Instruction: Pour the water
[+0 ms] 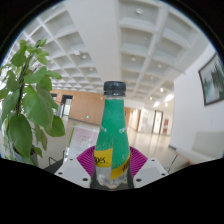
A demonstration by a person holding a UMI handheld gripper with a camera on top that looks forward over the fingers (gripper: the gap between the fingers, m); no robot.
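Now the gripper (112, 163) clamps the green plastic bottle with the green cap (113, 135) at lower centre, lifted and upright, so tilt slowly and keep the pink pads (88, 157) squeezing firmly.

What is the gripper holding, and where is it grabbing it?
A green bottle with a green cap. The fingers press on its lower body, at the yellow label, one on each side. The bottle stands upright between them.
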